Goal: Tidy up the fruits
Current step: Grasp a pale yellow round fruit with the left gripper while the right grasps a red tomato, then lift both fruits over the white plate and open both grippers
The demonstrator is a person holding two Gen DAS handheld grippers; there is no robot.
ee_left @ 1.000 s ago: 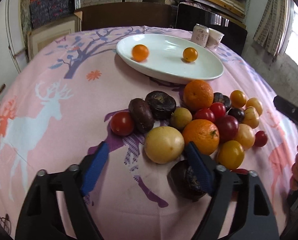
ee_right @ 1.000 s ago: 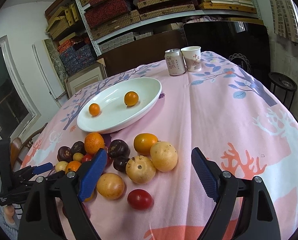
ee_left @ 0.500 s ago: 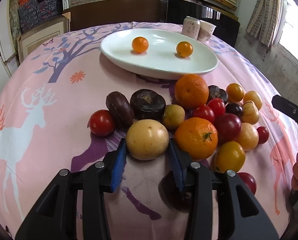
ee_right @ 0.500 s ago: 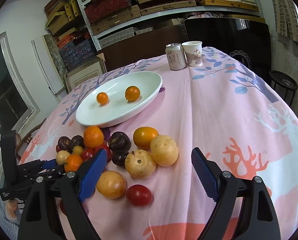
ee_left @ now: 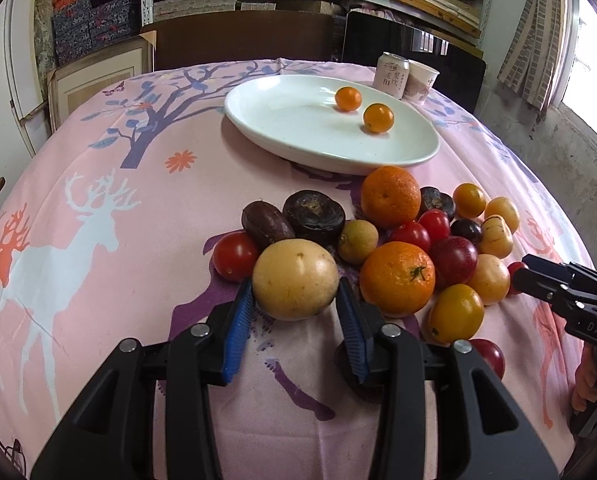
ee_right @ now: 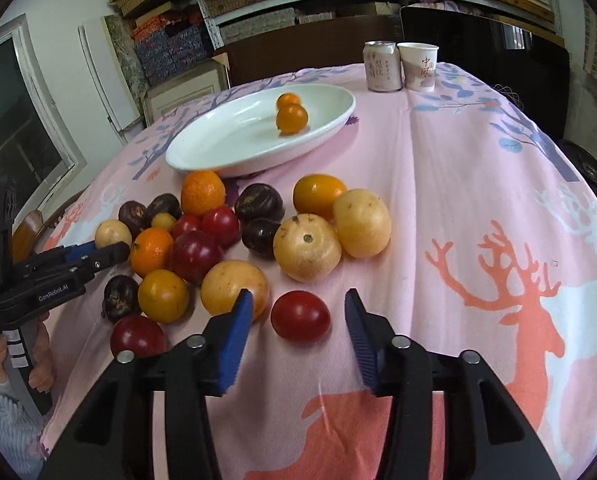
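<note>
My left gripper (ee_left: 294, 286) is shut on a round pale yellow fruit (ee_left: 294, 272) at the near edge of the fruit pile, its blue pads pressing both sides. My right gripper (ee_right: 298, 294) is closing around a red tomato (ee_right: 300, 316) on the cloth. Gaps still show between its pads and the tomato. A white oval plate (ee_left: 330, 160) behind the pile holds two small orange fruits (ee_left: 378, 118), close together. The pile has oranges (ee_left: 396, 278), dark purple fruits (ee_left: 313, 212), red tomatoes and yellow fruits. The right gripper's fingers (ee_left: 558, 284) show at the right of the left wrist view.
A drink can (ee_right: 381, 66) and a paper cup (ee_right: 420, 66) stand at the far edge of the pink deer-print tablecloth (ee_right: 478, 184). A dark chair and shelves of boxes lie beyond. A hand (ee_right: 38, 356) holds the left gripper's handle at the left.
The left jaws closed from wide onto the yellow fruit. The right jaws narrowed around the red tomato as that gripper dropped closer. One small orange fruit in the plate rolled toward the other.
</note>
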